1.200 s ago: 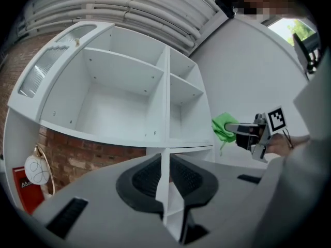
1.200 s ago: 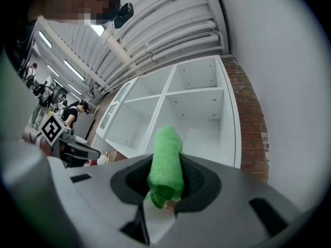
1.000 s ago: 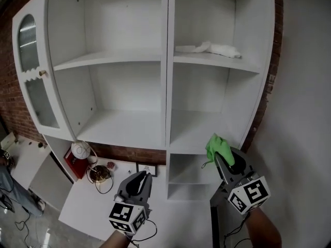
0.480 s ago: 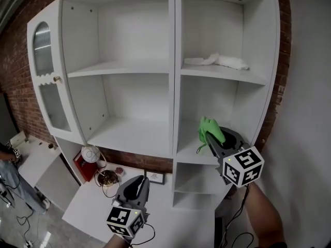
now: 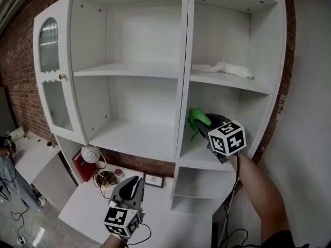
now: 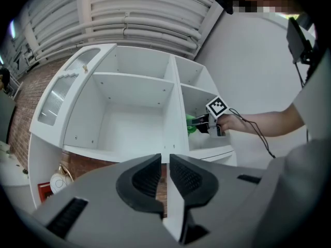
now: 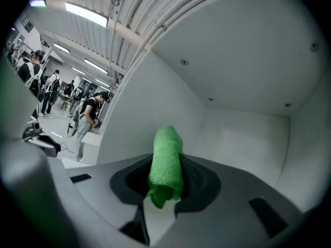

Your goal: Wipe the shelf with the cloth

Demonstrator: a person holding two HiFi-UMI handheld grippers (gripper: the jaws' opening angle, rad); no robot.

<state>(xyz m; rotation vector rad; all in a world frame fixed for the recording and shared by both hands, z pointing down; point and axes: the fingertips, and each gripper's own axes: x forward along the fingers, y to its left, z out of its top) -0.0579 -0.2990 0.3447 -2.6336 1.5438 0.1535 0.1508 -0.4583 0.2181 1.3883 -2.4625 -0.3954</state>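
Note:
The white shelf unit (image 5: 182, 76) has two columns of open compartments. My right gripper (image 5: 202, 123) is shut on a folded green cloth (image 5: 196, 118) and sits at the mouth of the middle right compartment, above its shelf board (image 5: 204, 158). In the right gripper view the green cloth (image 7: 166, 164) sticks up between the jaws, with the compartment's white walls around it. My left gripper (image 5: 132, 185) hangs low in front of the unit, shut with nothing in it. From the left gripper view the green cloth (image 6: 191, 123) shows small, far beyond the left gripper (image 6: 165, 175).
A white cloth (image 5: 225, 67) lies on the upper right shelf. The glazed cabinet door (image 5: 51, 74) stands open at the left. Below, a low white surface (image 5: 83, 205) carries a red box (image 5: 79, 165), a white round object (image 5: 91, 153), coiled cable (image 5: 106, 179) and a small frame (image 5: 153, 180).
My right gripper has risen and moved left with the green cloth, from below the shelf edge into the middle right compartment. The left gripper stays low and shut.

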